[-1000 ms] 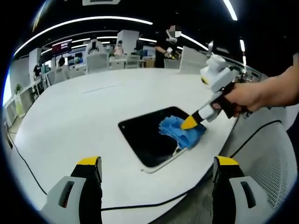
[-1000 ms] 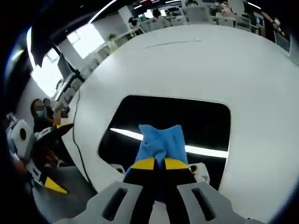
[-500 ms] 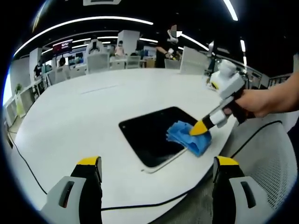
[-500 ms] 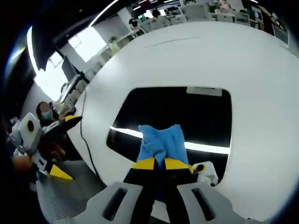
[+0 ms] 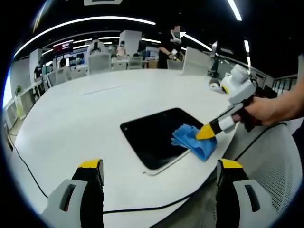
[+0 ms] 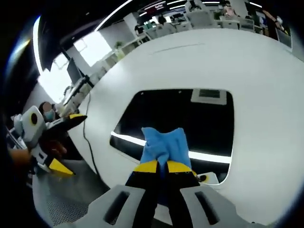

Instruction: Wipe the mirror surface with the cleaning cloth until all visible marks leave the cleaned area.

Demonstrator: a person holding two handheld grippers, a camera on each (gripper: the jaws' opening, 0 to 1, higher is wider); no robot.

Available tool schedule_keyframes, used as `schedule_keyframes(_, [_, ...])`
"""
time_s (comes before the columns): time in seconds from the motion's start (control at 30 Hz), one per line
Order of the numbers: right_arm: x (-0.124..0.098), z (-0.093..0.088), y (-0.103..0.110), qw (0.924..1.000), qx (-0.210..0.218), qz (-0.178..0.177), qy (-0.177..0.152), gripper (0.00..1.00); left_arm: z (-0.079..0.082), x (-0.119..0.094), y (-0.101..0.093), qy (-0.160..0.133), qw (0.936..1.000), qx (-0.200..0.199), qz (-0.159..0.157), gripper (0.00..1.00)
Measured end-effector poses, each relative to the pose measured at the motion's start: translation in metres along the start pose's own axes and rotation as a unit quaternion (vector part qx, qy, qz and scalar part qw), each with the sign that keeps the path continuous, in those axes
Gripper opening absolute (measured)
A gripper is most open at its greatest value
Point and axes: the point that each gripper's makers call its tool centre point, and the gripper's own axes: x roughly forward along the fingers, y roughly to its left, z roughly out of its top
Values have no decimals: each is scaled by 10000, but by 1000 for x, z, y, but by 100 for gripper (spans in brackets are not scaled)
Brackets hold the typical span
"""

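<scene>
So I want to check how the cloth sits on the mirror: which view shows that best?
The left gripper view: the blue cloth lies over the mirror's near-right edge, under the right gripper. The right gripper view shows the cloth pinched between its own jaws, which hide its lower part.

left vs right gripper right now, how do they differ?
The right gripper is shut on the blue cloth; the left gripper is open and holds nothing. The right one presses the cloth on the mirror at its near edge; the left one hovers short of the table. Both have yellow-tipped jaws.
</scene>
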Motion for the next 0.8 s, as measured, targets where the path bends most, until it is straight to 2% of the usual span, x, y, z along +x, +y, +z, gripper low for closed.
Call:
schedule_keyframes(0.2, [-3,-1,-5,9991,-338,-210,148,0,0,1,0,4,10000,-8,2,100])
schedule_keyframes(0.5, [-16,-4,-27,9990,-5,-415,178,0,0,1,-1,14,10000,-3,-29,100])
schedule_keyframes(0.67, [-21,-6,-34,9984,-131,-497,216,0,-1,1,-2,35,10000,14,-51,100])
schedule_keyframes(0.8, [-24,-6,-39,9984,-14,-527,216,0,-1,2,-2,50,10000,22,-61,100])
